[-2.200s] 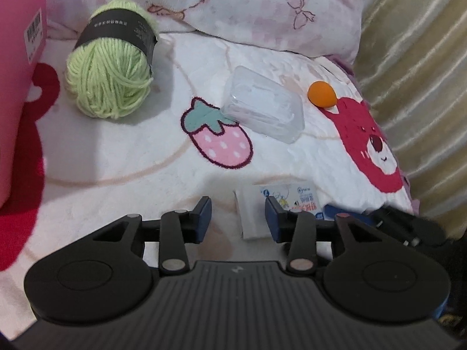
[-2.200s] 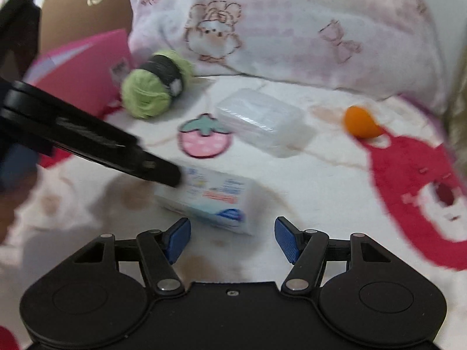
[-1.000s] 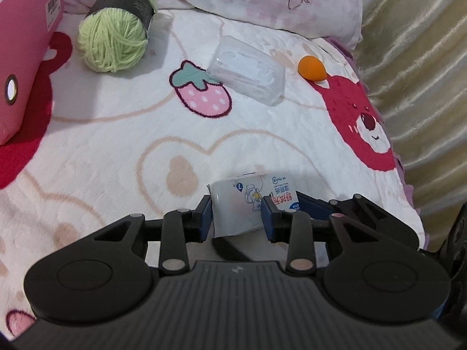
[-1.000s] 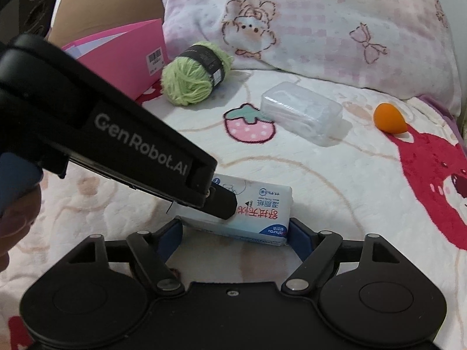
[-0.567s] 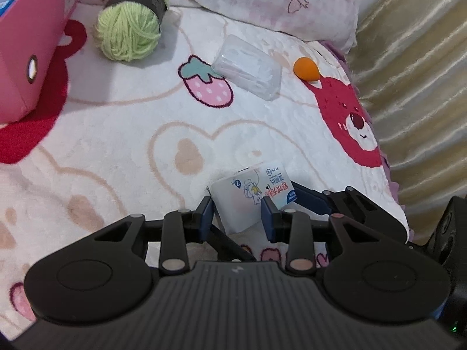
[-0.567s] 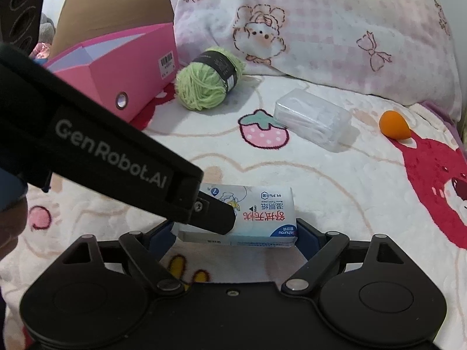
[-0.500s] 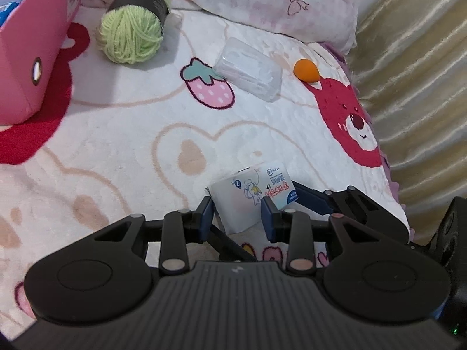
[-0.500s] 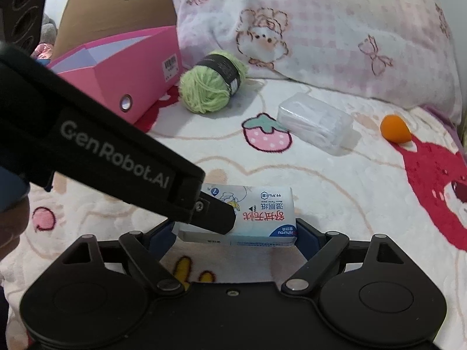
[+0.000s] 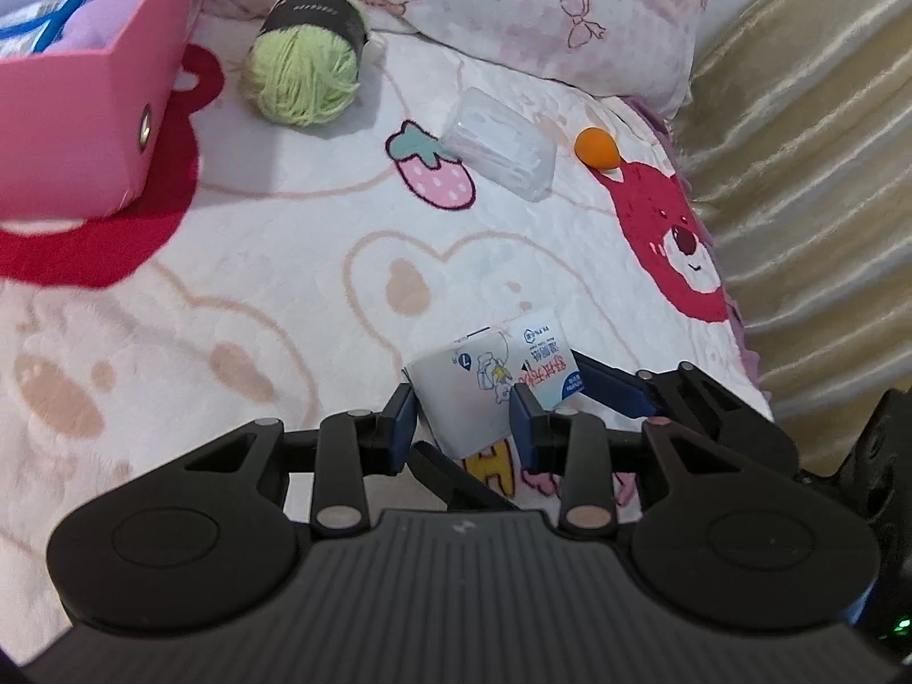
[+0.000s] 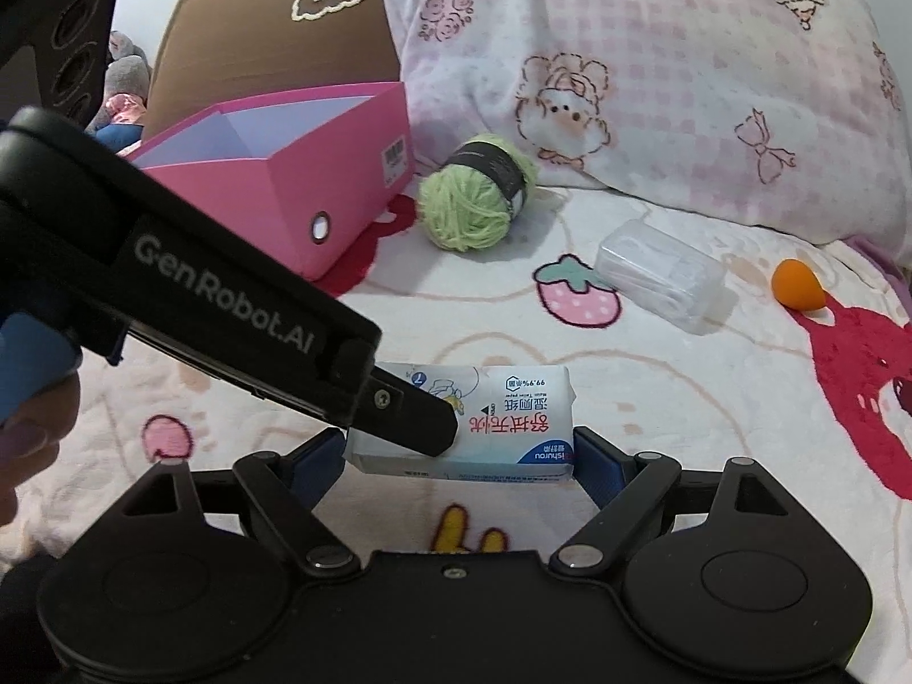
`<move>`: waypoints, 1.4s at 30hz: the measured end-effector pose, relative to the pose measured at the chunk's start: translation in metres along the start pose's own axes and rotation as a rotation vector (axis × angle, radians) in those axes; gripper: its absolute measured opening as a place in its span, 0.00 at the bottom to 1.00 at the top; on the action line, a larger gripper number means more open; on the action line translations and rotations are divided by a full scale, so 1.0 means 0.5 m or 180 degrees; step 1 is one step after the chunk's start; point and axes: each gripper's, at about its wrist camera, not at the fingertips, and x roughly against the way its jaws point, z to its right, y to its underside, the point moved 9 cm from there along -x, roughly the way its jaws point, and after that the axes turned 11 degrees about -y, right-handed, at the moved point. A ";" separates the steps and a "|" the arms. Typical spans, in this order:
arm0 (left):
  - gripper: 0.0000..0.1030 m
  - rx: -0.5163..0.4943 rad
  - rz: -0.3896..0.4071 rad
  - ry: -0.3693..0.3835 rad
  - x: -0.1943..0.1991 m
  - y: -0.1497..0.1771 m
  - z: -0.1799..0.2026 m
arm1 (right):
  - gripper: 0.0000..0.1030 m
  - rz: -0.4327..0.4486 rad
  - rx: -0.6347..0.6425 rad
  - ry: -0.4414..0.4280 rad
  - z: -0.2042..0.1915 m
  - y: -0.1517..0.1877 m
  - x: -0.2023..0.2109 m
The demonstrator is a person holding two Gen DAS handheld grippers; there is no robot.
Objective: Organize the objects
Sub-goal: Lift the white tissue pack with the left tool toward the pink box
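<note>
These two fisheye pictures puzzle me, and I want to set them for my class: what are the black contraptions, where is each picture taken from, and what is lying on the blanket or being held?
There is no robot here: a person holds a hand-held two-finger gripper in each hand, each with a camera looking forward along its fingers. One picture comes from the left gripper, the other from the right gripper.

Both grip one white wet-wipes pack at once: the left across its narrow side, the right along its length, lifted above the patterned blanket.

On the blanket lie a green yarn ball, a clear plastic case and a small orange teardrop sponge. The open pink box at the left already holds some items. A pink checked pillow lies behind.
</note>
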 end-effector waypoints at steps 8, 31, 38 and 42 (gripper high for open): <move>0.32 -0.0140 0.0035 -0.0041 0.047 0.002 -0.003 | 0.84 0.0122 -0.0081 -0.0071 -0.026 -0.007 0.021; 0.31 0.0148 -0.0107 0.0086 0.164 0.032 -0.106 | 0.82 -0.0161 -0.0011 -0.0213 -0.168 -0.043 0.055; 0.31 0.0183 -0.0041 0.0045 0.207 0.037 -0.133 | 0.82 -0.0242 0.0128 -0.0217 -0.218 -0.064 0.059; 0.31 0.0205 -0.0051 0.0030 0.227 0.037 -0.147 | 0.82 -0.0275 0.0159 -0.0238 -0.238 -0.076 0.061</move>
